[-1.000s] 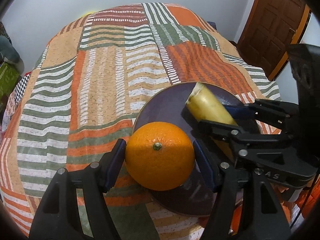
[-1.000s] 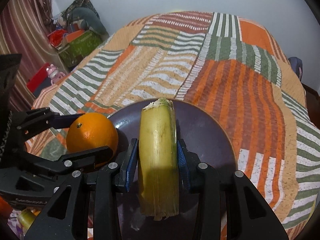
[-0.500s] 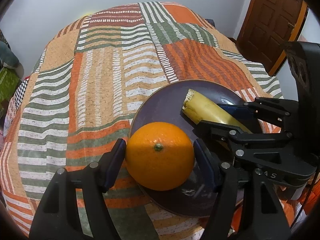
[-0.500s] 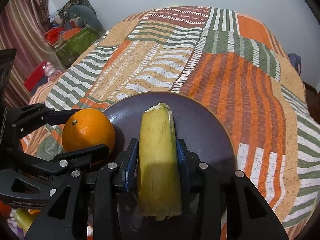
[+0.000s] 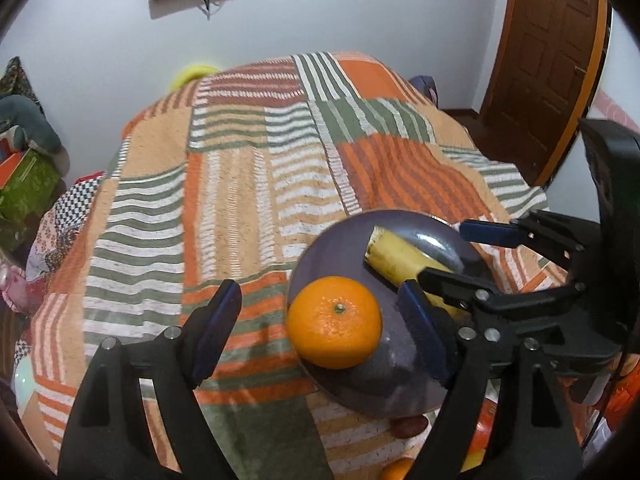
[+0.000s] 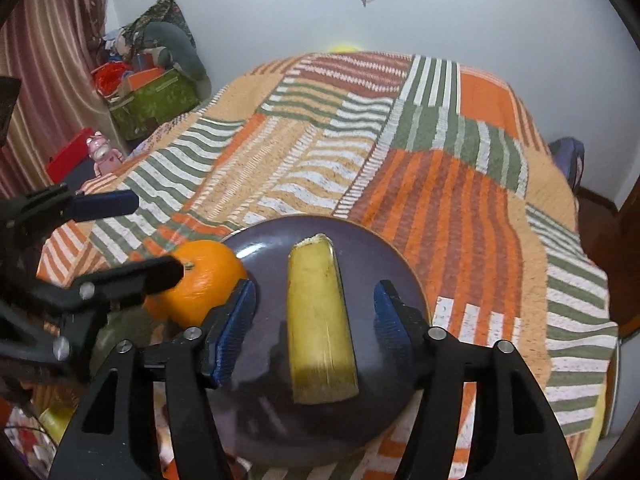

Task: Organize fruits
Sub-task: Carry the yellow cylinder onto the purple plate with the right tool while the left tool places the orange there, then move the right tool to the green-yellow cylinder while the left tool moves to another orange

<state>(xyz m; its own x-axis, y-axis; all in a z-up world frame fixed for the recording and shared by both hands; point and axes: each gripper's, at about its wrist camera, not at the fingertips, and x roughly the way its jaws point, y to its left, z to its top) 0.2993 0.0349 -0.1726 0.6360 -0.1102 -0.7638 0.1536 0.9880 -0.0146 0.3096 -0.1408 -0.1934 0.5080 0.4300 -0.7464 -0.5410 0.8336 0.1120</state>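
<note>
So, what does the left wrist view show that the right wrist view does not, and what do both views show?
Only the left wrist view shows the brown wooden door and the open left gripper seen from behind, with the orange between its fingers but apart from them. Only the right wrist view shows the green box, the pink toy and the striped curtain. Both show the orange and the yellow fruit piece lying on the purple plate, the striped bedspread, and the open right gripper.
</note>
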